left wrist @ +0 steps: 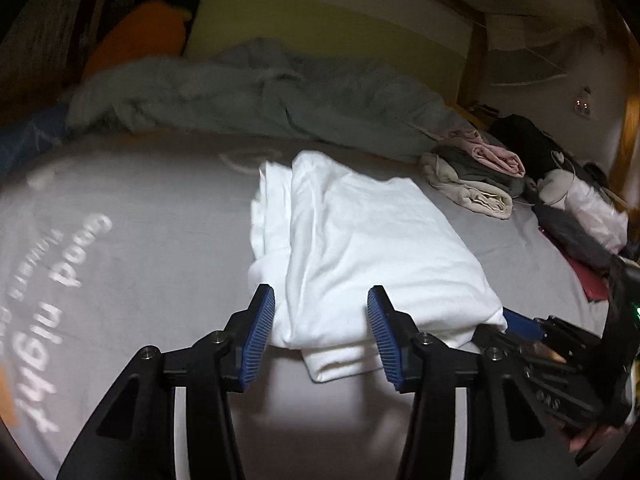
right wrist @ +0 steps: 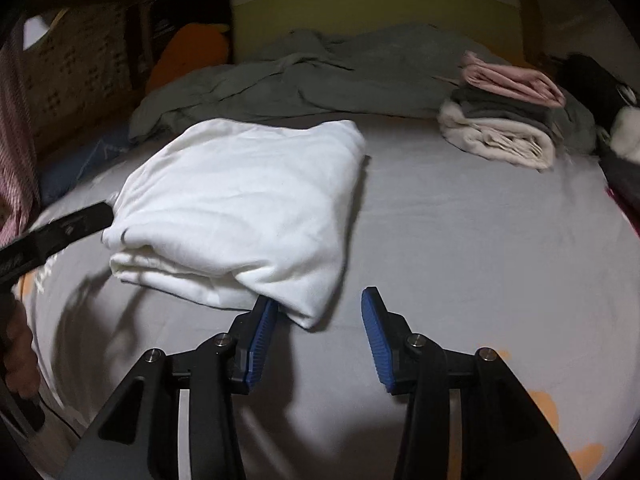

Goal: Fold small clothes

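Bed (left wrist: 160, 240): folded stack (right wrist: 504, 120) beyond garment (right wrist: 240, 208).

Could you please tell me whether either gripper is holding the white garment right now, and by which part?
Nothing is held: the left gripper and right gripper are open at the folded white garment.

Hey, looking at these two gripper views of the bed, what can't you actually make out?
- White folded garment: inner layers hidden by its own top layer, both views.
- Small print beside "Good night" on the grey sheet: blurred, left wrist view.
- Dark heap at the right: dim and cut by the edge, items unclear.
- Stack of folded clothes: lower pieces covered by the pink one.
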Motion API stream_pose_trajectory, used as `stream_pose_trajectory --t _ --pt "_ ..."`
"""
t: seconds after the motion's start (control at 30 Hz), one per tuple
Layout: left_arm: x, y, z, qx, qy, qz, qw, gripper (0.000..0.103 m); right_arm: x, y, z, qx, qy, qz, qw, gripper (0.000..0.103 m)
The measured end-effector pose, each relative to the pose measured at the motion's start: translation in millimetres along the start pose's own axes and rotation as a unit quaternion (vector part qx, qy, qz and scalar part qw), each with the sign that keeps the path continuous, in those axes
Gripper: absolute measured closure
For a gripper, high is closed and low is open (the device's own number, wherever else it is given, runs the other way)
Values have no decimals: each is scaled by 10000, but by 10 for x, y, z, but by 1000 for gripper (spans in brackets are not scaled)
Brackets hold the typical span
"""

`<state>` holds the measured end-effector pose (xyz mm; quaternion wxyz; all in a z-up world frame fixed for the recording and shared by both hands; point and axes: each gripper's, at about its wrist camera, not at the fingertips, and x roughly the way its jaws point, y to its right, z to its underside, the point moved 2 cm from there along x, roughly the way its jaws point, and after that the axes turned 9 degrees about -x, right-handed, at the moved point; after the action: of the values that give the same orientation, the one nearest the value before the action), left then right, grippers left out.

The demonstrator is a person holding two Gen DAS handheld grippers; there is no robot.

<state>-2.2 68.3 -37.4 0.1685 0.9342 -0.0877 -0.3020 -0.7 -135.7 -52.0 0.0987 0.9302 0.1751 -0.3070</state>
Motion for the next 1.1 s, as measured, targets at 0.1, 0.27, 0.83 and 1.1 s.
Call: stream_pose_trajectory --t 0.1,0.27,0.83,1.1 --pt "137 -139 34 -410 -262 50 9988 57 -33 -48 -67 28 118 -245 9996 56" --pt "200 -258 63 -966 -435 134 9943 55 13 50 -101 350 118 -58 9993 52" --pt "225 -242 175 -779 -419 -148 9960 52 19 119 126 -302 79 736 9968 55" --pt "190 -195 185 -353 -219 -538 9977 50 -69 324 -3 475 722 803 9930 58"
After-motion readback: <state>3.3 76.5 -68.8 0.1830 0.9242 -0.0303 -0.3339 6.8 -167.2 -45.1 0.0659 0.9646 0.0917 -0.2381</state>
